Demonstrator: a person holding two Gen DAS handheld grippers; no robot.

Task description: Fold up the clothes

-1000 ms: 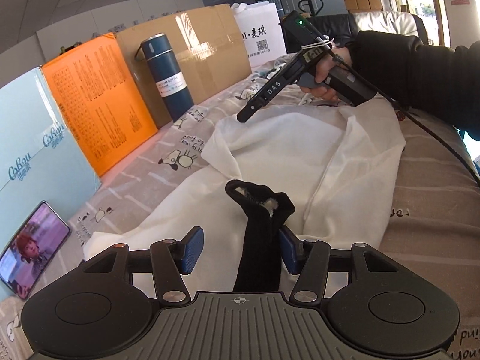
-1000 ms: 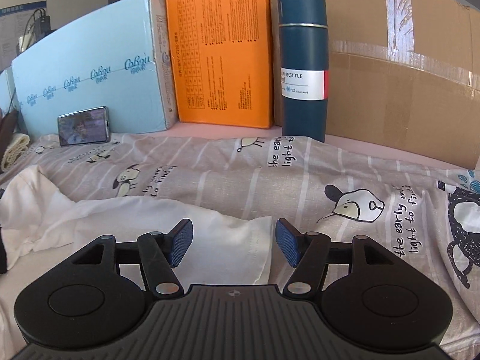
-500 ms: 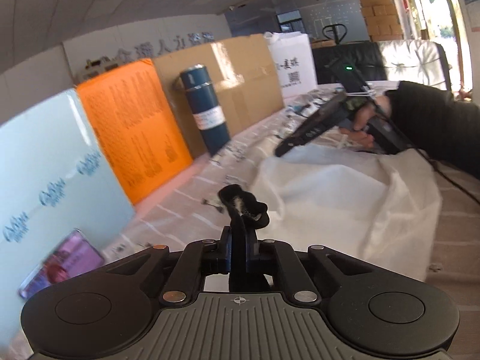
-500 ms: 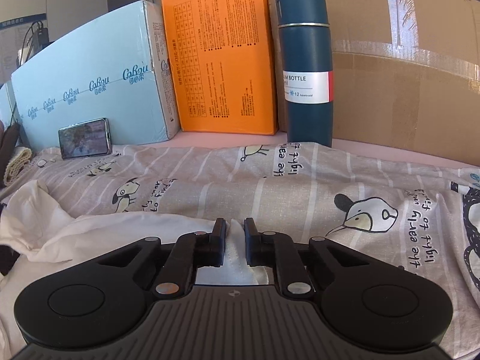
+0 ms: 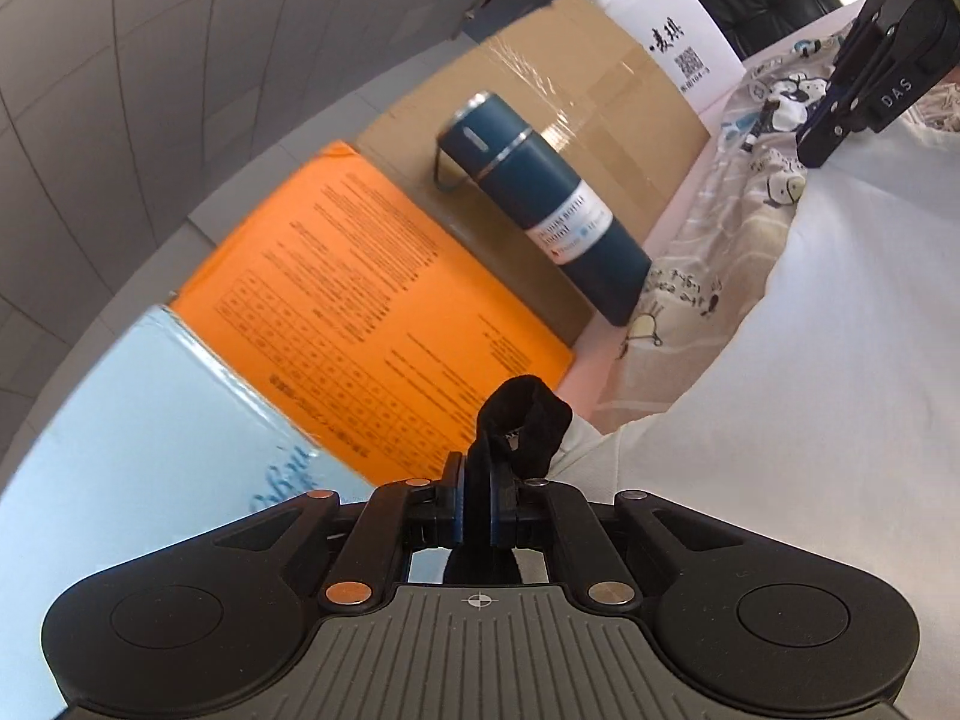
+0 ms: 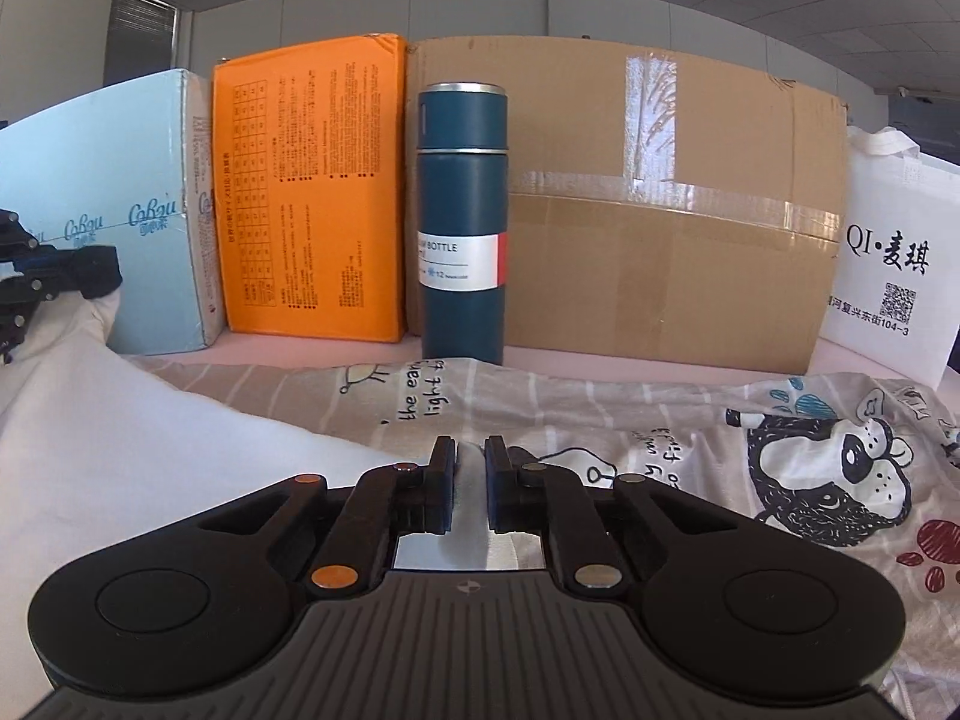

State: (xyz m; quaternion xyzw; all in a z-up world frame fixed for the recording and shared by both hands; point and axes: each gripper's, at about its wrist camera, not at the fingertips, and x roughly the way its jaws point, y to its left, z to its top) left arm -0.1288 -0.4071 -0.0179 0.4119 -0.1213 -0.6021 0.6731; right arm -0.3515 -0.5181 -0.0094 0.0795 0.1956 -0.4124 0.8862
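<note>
A: What is held by each gripper?

B: A black knitted cuff [image 5: 521,420] of the white garment [image 5: 780,390] is pinched between the left gripper [image 5: 477,507] fingers. Smooth white cloth is clamped by the right gripper [image 6: 470,492], the fingers nearly together.

A: Where is the garment?

B: Spread in front of the cylindrical teal bottle [image 6: 463,222], over a cartoon-printed sheet [image 6: 720,444]. Its lower part is cut off.
</note>
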